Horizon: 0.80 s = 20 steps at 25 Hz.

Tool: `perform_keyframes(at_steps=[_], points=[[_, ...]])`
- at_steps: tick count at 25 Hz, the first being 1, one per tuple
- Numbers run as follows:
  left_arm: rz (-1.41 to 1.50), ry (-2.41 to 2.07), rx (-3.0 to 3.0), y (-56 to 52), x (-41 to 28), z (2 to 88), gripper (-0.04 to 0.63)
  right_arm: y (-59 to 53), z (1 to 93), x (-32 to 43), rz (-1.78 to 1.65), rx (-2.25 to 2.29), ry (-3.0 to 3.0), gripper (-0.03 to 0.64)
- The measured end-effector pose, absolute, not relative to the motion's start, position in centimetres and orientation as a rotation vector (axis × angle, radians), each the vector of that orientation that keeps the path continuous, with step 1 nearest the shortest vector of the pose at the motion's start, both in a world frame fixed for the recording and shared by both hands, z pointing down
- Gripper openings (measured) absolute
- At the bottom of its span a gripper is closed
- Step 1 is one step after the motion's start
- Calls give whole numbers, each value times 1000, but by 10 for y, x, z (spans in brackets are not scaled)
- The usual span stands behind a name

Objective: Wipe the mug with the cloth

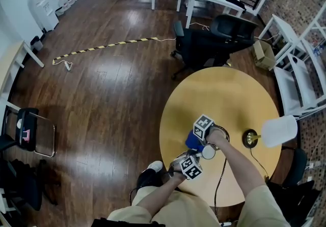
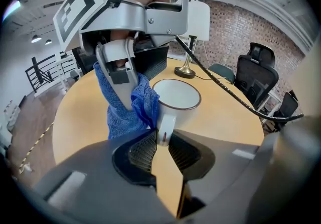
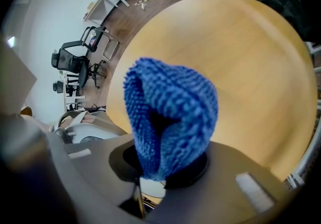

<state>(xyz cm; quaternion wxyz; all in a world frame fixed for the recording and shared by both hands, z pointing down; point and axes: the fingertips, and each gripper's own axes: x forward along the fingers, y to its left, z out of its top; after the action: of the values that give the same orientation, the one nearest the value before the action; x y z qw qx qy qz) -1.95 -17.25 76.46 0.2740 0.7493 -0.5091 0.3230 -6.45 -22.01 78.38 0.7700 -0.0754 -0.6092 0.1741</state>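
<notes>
Mid-wipe: pinching white mug (image 2: 176,95) by its handle (image 2: 165,126) in left gripper (image 2: 163,140), near the edge of the round table (image 1: 219,88). Clamping blue cloth (image 3: 170,112) in right gripper (image 3: 160,170), cloth at the mug's side. Next probably needs sweeping cloth around the wall, keeping the handle grip steady.

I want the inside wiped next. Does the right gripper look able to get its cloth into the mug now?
Probably yes: the cloth hangs from the right gripper right beside the mug, whose mouth is uncovered; the left gripper holds only its handle.
</notes>
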Motion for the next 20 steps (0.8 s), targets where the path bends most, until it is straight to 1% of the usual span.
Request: perform_keyframes(at_steps=[10,16,20], points=[[927,-1394,1994,-172,-19,768,59,-229,782,-50,408,-98,-1376,57],[909,-1418,1964,-171,-20,767,58,-240,781,-30,448,-32,-1398,57],[847,-1467,1883,-169,-34,767,45,-245,781,-7,438,11,-1377,57]])
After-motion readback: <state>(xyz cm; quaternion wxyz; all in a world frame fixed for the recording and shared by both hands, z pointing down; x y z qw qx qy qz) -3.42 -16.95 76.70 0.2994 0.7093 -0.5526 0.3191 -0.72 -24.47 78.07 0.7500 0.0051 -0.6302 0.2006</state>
